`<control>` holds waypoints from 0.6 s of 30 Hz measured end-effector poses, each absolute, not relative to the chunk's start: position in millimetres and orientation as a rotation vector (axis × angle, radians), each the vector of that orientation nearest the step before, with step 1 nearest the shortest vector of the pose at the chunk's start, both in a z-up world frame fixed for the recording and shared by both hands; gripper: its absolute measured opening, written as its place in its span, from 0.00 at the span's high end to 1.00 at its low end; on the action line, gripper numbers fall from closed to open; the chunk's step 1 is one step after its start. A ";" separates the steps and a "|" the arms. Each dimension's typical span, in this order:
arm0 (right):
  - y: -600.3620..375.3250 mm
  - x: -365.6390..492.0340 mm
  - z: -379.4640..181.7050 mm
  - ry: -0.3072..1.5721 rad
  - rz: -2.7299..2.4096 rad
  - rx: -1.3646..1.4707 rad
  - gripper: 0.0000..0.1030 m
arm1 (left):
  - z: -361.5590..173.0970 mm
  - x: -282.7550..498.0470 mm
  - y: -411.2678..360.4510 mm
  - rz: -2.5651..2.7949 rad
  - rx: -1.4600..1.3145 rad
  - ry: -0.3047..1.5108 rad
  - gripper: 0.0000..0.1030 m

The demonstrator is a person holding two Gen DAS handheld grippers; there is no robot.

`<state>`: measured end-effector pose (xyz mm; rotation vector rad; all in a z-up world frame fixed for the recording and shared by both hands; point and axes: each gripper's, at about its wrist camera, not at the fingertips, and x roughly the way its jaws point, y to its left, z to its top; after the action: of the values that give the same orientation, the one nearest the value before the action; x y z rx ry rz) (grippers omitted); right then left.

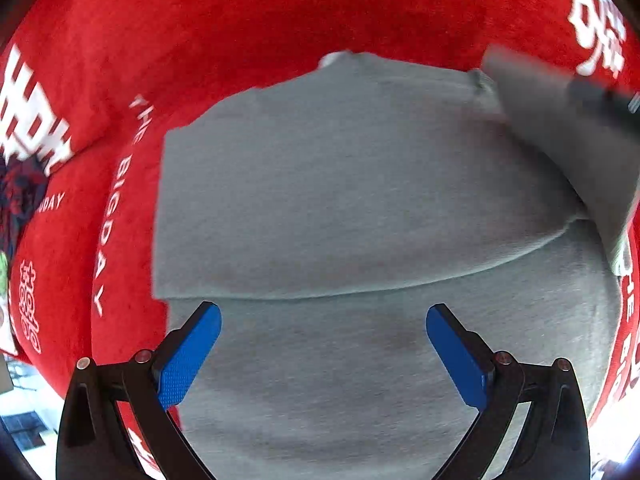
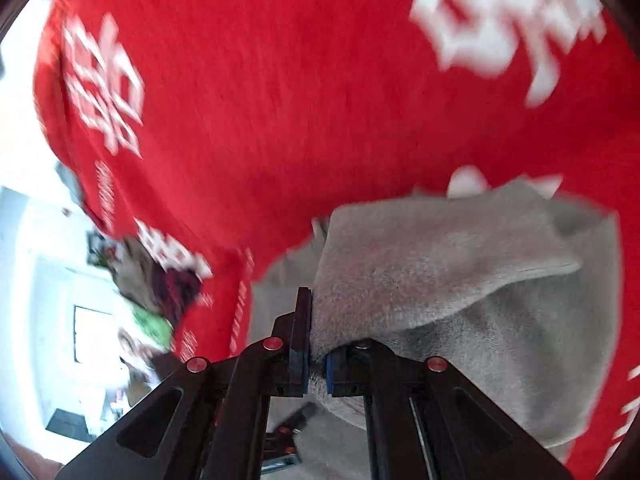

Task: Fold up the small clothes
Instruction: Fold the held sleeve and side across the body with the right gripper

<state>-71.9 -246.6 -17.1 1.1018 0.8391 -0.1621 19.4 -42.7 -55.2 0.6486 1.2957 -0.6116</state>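
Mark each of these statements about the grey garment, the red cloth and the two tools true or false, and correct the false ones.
1. The right tool is shut on the grey garment. True.
2. The left tool grips the garment. False: it is open above it, with nothing between its blue pads.
3. The garment lies on a red cloth with white print. True.
4. The garment lies flat in one layer. False: one part is folded over another.
5. The cloth is blue. False: it is red.
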 end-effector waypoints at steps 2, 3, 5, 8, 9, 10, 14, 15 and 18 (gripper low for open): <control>-231.8 -60.7 -39.6 0.917 -0.181 1.110 0.92 | -57.9 24.7 -36.1 -0.600 0.638 1.304 0.00; -228.2 -58.4 -47.7 0.948 -0.195 1.115 0.91 | -59.3 28.7 -29.8 -0.596 0.631 1.308 0.00; -222.3 -56.8 -65.4 1.031 -0.242 1.128 0.90 | -59.5 32.1 -23.1 -0.594 0.617 1.314 0.00; -217.2 -70.2 -79.3 1.045 -0.283 1.202 0.79 | -56.6 40.1 -8.8 -0.598 0.568 1.324 0.00; -219.5 -74.0 -78.4 1.027 -0.298 1.227 0.73 | -55.2 44.3 -3.4 -0.598 0.548 1.326 0.00; -222.7 -78.1 -75.9 0.998 -0.319 1.255 0.69 | -53.2 45.7 0.1 -0.596 0.536 1.327 0.00; -241.6 -100.7 -62.4 0.783 -0.424 1.376 0.50 | -49.4 59.9 12.3 -0.572 0.530 1.310 0.00; -244.7 -99.5 -61.1 0.759 -0.432 1.393 0.52 | -48.0 64.3 16.1 -0.569 0.523 1.305 0.00; -245.8 -79.8 -49.1 0.742 -0.376 1.341 0.94 | -43.5 74.9 26.2 -0.561 0.487 1.292 0.00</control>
<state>-79.8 -245.8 -49.1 1.3409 0.7423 -0.3764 74.9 26.2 -43.5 0.4867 1.2920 -0.5611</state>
